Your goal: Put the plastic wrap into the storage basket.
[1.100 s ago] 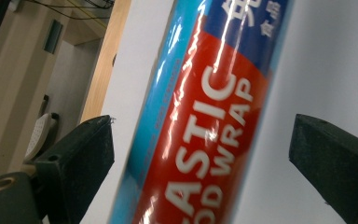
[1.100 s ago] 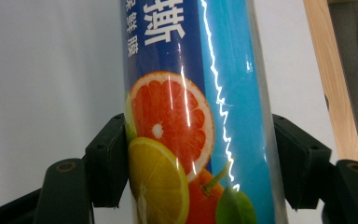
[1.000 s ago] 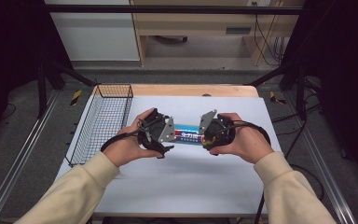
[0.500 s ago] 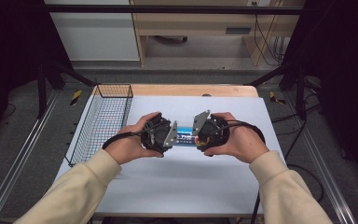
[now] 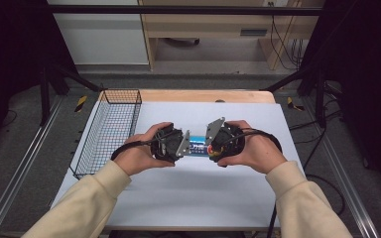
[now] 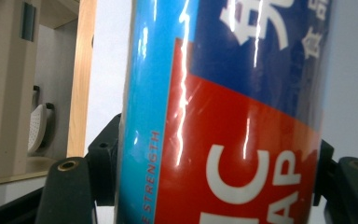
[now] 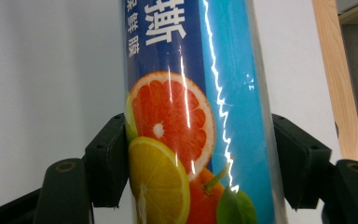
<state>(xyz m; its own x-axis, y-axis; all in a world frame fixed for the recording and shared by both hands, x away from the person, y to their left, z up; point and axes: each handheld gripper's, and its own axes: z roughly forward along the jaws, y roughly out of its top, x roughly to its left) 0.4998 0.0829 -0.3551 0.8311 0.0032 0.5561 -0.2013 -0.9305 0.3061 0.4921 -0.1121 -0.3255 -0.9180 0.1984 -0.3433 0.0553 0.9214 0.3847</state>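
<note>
A blue plastic-wrapped roll (image 5: 197, 147) with red lettering and citrus pictures lies level above the white table top, spanning between my two grippers. My left gripper (image 5: 179, 147) has its jaws around the roll's left end; they have just been closing, and in the left gripper view both pads (image 6: 103, 163) press against the roll (image 6: 223, 116). My right gripper (image 5: 213, 145) is shut on the other end. In the right gripper view its pads (image 7: 108, 158) clamp the roll (image 7: 186, 140) at the fruit print.
A black wire basket (image 5: 106, 131) stands at the table's left side, close to the left hand. The white sheet (image 5: 193, 198) covers the table, with a wooden strip (image 5: 203, 95) along the far edge. Metal rails run along both sides.
The left gripper's jaws have closed onto the roll's left end. Both hands have stayed nearly where they were, and the right grip is unchanged.
</note>
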